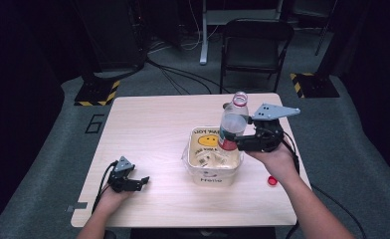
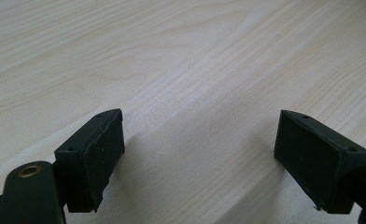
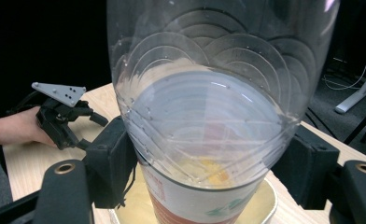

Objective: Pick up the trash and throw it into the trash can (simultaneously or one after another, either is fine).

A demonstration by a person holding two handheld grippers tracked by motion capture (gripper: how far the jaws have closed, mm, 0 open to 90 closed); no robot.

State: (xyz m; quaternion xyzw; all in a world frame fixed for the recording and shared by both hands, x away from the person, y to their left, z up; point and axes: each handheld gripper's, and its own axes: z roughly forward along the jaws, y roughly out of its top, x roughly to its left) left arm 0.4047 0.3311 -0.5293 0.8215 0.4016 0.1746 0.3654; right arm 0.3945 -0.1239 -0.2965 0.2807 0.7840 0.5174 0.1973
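Left tongs [image 1: 144, 180] rest spread and empty on the tabletop [image 1: 153, 129] — parked out of the way, it seems. Beyond, the right tongs [image 1: 231, 141] pinch an uncapped bottle [image 1: 232, 122] upside down over the tub [image 1: 212, 174] — likely draining it; a red cap [image 1: 271, 180] lies nearby.

This looks like a lab or test studio. Beyond the hand-held gripper [image 1: 236, 141] and the pale wood counter [image 1: 153, 129] lie grey carpet, loose cables [image 1: 183, 74], a folding chair [image 1: 255, 47], dark walls, and stand bases with yellow-black hazard tape [image 1: 97, 92].
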